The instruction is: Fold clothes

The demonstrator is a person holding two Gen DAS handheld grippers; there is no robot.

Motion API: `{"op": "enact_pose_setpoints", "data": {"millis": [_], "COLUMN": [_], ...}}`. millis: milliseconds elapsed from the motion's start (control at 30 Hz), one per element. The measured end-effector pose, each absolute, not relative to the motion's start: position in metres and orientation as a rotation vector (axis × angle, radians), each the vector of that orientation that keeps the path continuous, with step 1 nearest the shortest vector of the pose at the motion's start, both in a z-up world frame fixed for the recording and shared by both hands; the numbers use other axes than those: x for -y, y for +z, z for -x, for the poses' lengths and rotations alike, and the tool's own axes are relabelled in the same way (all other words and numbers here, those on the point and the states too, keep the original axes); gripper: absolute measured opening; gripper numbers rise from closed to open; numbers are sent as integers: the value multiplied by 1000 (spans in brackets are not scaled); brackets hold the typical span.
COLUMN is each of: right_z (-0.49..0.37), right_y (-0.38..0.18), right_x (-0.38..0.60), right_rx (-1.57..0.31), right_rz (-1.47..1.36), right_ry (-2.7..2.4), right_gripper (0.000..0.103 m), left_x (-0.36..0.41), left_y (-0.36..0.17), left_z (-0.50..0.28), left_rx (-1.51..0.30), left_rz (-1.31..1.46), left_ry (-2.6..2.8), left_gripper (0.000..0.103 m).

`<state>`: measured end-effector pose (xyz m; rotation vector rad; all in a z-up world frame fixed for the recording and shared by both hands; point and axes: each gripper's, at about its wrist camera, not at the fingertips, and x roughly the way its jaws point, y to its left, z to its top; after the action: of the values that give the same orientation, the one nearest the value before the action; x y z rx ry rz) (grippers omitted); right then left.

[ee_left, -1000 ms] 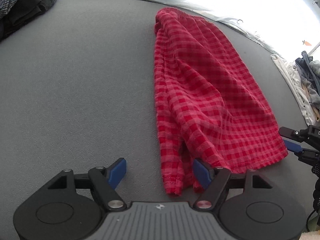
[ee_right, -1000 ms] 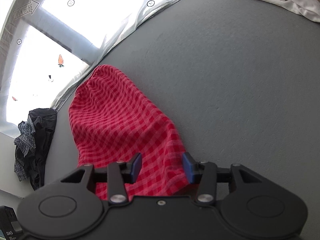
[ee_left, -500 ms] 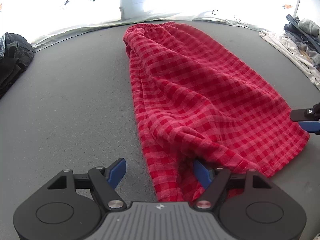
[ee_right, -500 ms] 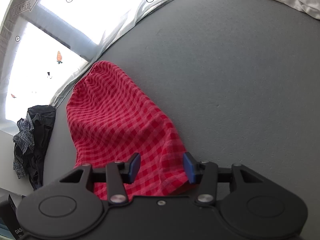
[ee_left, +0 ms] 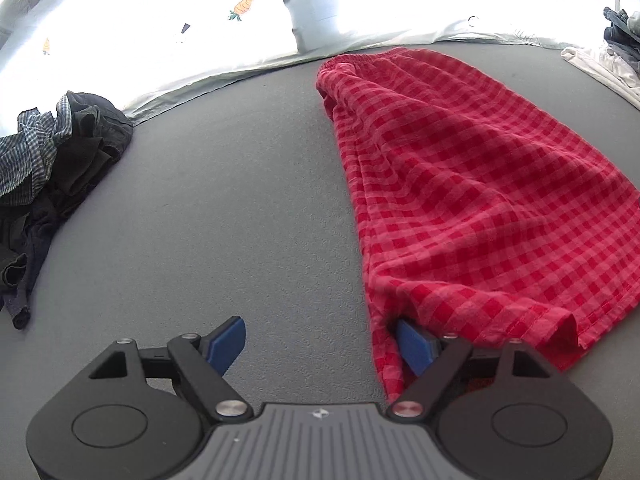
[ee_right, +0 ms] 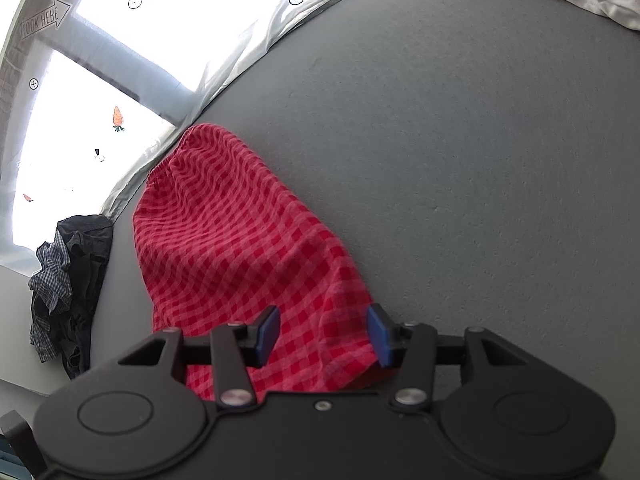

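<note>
A red checked garment (ee_left: 472,184) lies flat on the grey table (ee_left: 224,200), its elastic waistband at the far end and its hem near me. My left gripper (ee_left: 320,344) is open at the hem's near left corner; its right finger (ee_left: 412,346) sits under or against the cloth edge. In the right wrist view the garment (ee_right: 240,248) stretches away from my right gripper (ee_right: 324,334), which is open with the hem's right corner lying between its blue pads.
A heap of dark and checked clothes (ee_left: 48,176) lies at the table's left edge, also in the right wrist view (ee_right: 68,292). White and denim clothes (ee_left: 600,60) lie at the far right. A bright window with carrot stickers (ee_left: 242,6) is behind.
The left wrist view has swung left, so the garment now sits further right and the dark heap has come into view. Both grippers stay open at the hem.
</note>
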<state>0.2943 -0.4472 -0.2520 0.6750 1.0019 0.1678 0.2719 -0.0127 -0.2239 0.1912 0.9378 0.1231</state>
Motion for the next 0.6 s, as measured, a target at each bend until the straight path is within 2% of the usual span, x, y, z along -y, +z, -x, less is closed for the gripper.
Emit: {"op": "enact_pose_setpoints", "data": {"millis": [233,367,600], "right_z": [-295,-295,-299], "right_y": [-251,-250,-252], "right_x": [443,442,442], "right_rx": [-1008,-1013,-1023], "right_rz": [-657,-654,-688], "right_ry": [182,192,194], "right_gripper": [50,50,50], "left_x": [-48,-83,-64], "left_y": [-218,-217,-216], "left_z": [-258,-244,-261], "left_rx": [-953,-923,-948], "left_rz": [208,529,655], "left_ry": [235,239,84], "left_gripper": [82,82,85]}}
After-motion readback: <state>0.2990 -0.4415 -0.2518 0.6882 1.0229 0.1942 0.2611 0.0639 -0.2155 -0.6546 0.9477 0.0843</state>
